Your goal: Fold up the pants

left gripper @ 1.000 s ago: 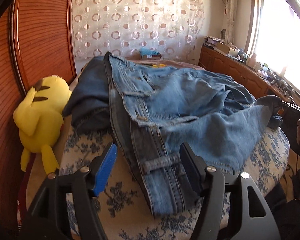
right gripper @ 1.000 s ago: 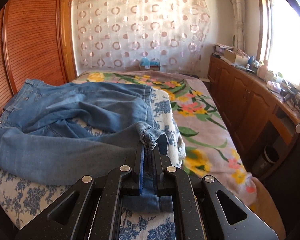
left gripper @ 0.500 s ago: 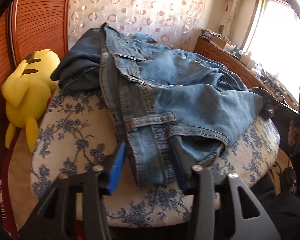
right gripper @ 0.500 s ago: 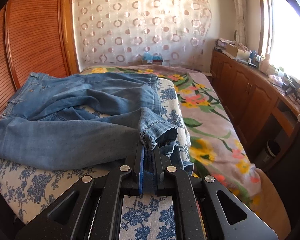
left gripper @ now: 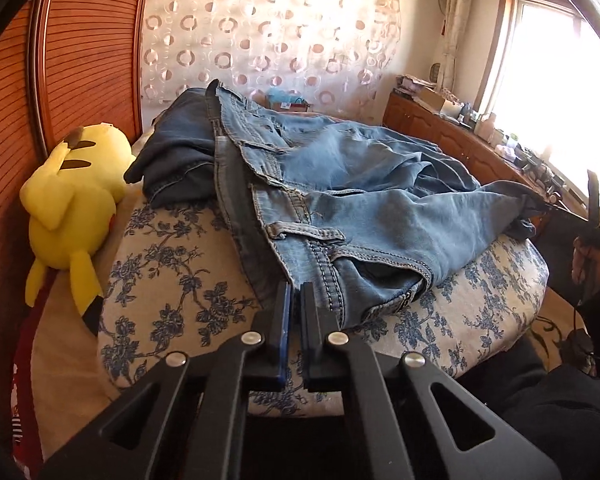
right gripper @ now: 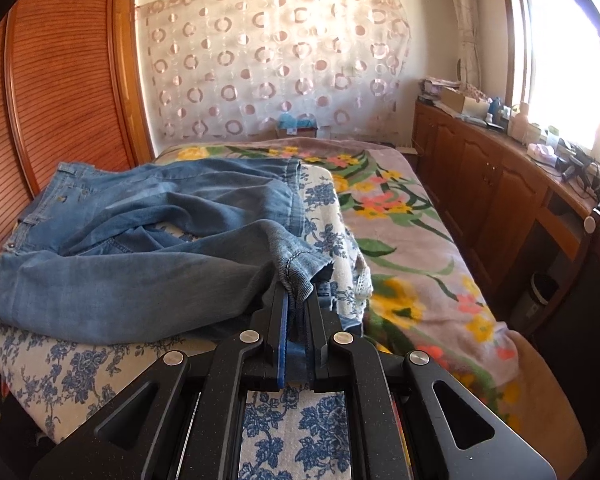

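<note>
The light blue denim pants (left gripper: 352,184) lie crumpled on a white cloth printed with blue flowers (left gripper: 180,280) over the bed. The left gripper (left gripper: 294,292) has just closed, clamped on the near waistband edge. The right gripper (right gripper: 296,300) is clamped on a frayed leg hem at the cloth's right edge.

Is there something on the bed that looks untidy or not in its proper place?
Yes. The light jeans lie crumpled, one leg crossed over the other, partly over a darker folded garment. The yellow plush toy sits wedged between the floral cover and the wooden panel.
</note>
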The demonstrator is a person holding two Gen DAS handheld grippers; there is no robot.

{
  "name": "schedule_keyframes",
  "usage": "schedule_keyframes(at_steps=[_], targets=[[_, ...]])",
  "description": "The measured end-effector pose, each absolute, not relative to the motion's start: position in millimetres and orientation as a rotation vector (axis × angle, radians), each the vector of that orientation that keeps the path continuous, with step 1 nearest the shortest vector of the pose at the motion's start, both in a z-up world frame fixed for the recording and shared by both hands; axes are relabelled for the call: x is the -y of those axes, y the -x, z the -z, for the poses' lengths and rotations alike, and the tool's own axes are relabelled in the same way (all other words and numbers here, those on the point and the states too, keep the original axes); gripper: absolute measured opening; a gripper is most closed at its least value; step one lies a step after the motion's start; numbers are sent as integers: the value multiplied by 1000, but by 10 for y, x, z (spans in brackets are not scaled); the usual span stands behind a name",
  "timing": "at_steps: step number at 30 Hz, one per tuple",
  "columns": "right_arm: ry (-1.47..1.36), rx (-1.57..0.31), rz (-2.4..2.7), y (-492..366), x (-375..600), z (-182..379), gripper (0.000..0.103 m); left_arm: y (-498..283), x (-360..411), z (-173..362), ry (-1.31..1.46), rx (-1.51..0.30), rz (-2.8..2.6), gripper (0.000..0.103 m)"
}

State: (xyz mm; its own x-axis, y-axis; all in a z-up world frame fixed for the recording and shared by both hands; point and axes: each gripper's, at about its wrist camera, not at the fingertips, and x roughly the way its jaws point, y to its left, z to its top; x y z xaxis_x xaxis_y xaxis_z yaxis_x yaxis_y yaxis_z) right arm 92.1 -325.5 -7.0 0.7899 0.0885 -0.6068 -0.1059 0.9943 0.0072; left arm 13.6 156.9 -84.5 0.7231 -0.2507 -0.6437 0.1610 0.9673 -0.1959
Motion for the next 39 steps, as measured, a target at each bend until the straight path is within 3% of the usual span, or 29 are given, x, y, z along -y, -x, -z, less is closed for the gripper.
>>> schedule_keyframes(at_steps=[11,23,31,34,36,39], targets=[[12,-652,-89,-853,3326,100,4,-225,-1521,948,132,-732,213,0],[-3,-628,-85,-936,3354,26,4,-876,-1474,394,67,-597,174,0],[-20,-671,-90,-924,3362,149,7,-1316,-1406,635,30,-671,163,0],[-25,-696,-95,-923,3368,218,22,-1278,-1413,705,39,-682,160,0],[-34,-711,-102,-919,3378,268,42,-1252,-1421,737,44,-686,159,0],[-51,-729,-120,-917,3395,314,50,-1247,-1415,774,43,-695,156,0]])
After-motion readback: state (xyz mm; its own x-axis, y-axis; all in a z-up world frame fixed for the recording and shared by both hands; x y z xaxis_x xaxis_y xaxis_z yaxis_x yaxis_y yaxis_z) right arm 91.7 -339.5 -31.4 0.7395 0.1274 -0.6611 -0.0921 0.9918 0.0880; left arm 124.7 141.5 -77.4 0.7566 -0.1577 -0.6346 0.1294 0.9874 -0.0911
